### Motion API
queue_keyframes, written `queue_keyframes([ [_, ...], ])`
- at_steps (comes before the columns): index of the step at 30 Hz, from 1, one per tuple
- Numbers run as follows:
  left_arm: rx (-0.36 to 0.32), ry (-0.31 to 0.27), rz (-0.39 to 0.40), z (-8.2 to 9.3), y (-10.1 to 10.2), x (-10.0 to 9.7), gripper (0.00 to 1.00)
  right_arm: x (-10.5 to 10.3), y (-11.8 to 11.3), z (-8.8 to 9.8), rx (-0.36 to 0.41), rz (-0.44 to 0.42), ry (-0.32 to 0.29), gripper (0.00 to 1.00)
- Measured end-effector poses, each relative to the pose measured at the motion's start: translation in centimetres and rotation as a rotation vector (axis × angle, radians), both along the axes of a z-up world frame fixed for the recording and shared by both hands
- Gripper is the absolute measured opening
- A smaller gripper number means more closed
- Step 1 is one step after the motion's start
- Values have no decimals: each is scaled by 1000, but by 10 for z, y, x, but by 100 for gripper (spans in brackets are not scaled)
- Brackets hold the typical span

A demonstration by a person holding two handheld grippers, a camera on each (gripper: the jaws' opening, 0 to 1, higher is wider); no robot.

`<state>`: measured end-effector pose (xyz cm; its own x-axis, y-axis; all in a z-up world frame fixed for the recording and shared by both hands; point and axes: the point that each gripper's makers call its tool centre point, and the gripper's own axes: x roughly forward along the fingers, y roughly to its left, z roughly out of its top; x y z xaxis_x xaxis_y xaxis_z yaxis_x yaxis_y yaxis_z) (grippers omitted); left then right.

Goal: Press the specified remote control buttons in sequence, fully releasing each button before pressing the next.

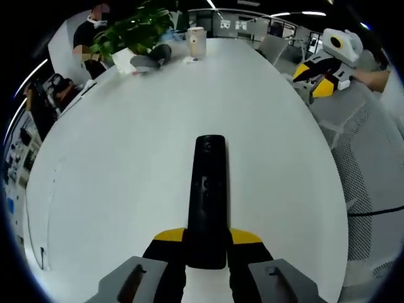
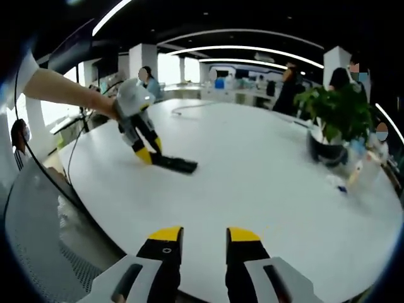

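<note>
A long black remote control [image 1: 209, 189] lies along the white table [image 1: 126, 164], pointing away from me, its near end clamped between the yellow-tipped jaws of my left gripper [image 1: 207, 238]. In the right gripper view the same left gripper [image 2: 149, 155], held by a person's hand, pins the remote [image 2: 175, 164] on the table's left part. My right gripper [image 2: 205, 237] hovers over the near table edge, open, with nothing between its jaws. It also appears in the left gripper view as the white and yellow right gripper [image 1: 314, 81] beyond the table's right edge.
A potted plant [image 1: 136, 28] and a pale cylinder [image 1: 197, 43] stand at the table's far end. A grey mesh chair [image 1: 369, 158] sits along the right edge. People sit near the plant [image 2: 338, 113] and further back in the office.
</note>
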<state>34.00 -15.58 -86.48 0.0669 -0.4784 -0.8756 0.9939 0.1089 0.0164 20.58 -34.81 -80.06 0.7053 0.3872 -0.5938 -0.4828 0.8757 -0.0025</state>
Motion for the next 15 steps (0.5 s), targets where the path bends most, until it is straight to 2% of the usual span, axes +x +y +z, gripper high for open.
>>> queue_keyframes([
  [15,32,2,-41,0,-1,-17,23,-4,3,-5,-5,21,28,22],
])
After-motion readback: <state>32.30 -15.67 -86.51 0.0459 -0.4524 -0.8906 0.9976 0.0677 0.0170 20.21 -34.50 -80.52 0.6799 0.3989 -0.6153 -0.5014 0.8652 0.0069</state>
